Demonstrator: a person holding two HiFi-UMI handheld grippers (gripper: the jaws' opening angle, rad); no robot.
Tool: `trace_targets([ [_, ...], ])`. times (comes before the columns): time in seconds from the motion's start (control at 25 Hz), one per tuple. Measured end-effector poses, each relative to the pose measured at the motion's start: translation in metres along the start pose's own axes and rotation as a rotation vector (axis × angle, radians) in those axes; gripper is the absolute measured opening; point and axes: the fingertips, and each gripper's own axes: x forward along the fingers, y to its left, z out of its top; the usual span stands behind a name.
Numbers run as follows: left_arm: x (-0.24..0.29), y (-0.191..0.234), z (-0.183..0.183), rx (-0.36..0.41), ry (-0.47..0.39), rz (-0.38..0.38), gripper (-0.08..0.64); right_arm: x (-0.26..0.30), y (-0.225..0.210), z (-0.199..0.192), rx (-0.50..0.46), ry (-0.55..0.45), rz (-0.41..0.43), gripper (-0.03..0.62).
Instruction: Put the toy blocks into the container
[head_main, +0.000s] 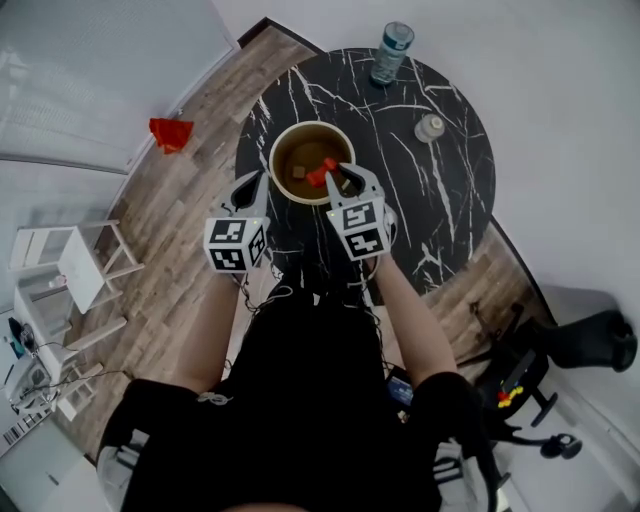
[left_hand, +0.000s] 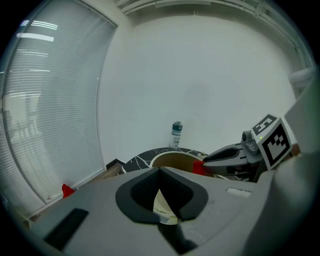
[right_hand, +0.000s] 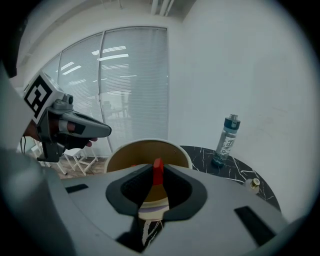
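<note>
The right gripper (head_main: 336, 180) is clamping a red block (right_hand: 158, 172) between its jaw tips; it is hanging over the container (right_hand: 145, 152), whose open mouth is lying just ahead of and beneath those tips; a brown block (head_main: 298, 172) is resting inside, below and left of the held piece. The left gripper (left_hand: 161, 171) is hovering just to the left of the right one, its jaws pressed together on nothing, its tips sitting just outside the container's rim; a water bottle (right_hand: 226, 140) is standing well beyond both grippers on the table (head_main: 450, 200).
</note>
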Motion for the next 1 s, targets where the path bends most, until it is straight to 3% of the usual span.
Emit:
trace_targets([
  [0.24, -0.003, -0.002, -0.005, -0.008, 0.006, -0.003, 0.000, 0.001, 0.000, -0.009, 0.008, 0.032, -0.013, 0.065],
  [0.4, -0.006, -0.001, -0.006, -0.013, 0.003, -0.001, 0.000, 0.000, 0.001, -0.002, 0.026, 0.009, -0.017, 0.120],
  [0.48, -0.008, -0.001, -0.006, -0.015, -0.001, -0.002, 0.000, -0.003, 0.000, 0.004, 0.037, -0.016, -0.025, 0.100],
  [0.6, -0.011, -0.002, -0.005, -0.017, -0.010, -0.003, 0.000, -0.012, 0.000, 0.014, 0.044, -0.065, -0.049, 0.018],
  [1.0, -0.018, -0.004, -0.002, -0.013, -0.031, -0.015, 0.000, -0.029, 0.009, 0.027, 0.053, -0.135, -0.071, -0.003],
])
